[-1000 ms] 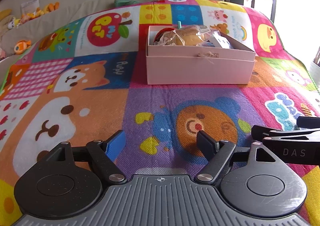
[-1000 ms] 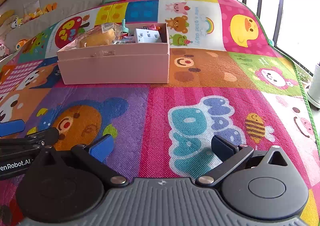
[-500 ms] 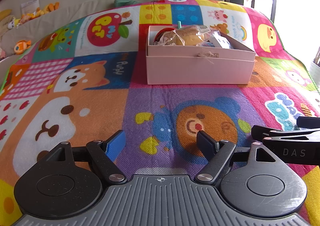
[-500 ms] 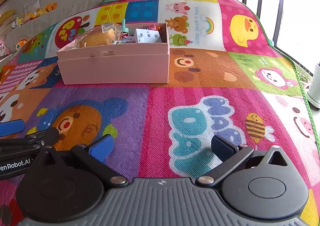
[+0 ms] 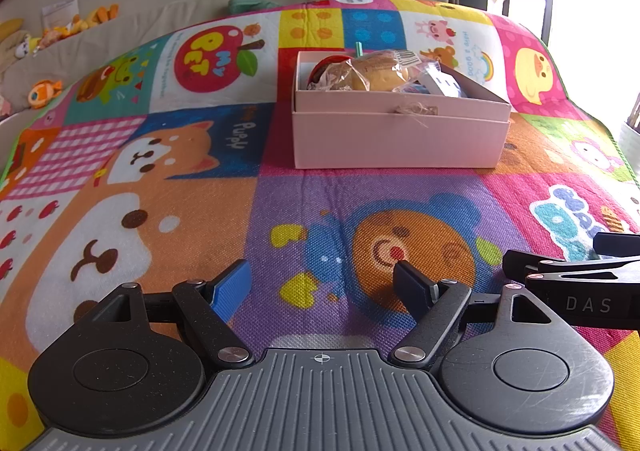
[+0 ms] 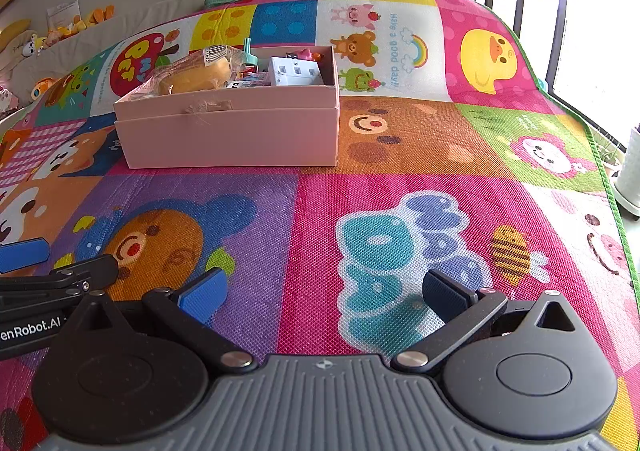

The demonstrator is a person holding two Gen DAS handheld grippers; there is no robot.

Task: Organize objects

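Objects (image 6: 224, 71) — a wrapped bun, a white block, small toys — already sit inside the pink box (image 5: 400, 139) on the play mat (image 5: 280, 219), both the left hand-held gripper (image 5: 320, 283) and the right hand-held gripper (image 6: 324, 291) released and empty, so the task looks finished — any next move needs a loose item, and none shows.

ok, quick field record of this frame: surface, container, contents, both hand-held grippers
surface: colourful cartoon-patchwork play mat
container: open pale pink cardboard box, on the mat, far side
contents: clear-wrapped bread bun, white blocky item, red round item, teal stick; the rest unclear
left hand-held gripper: open, empty, over the mat
right hand-held gripper: open, empty, over the mat
loose items on mat: none seen
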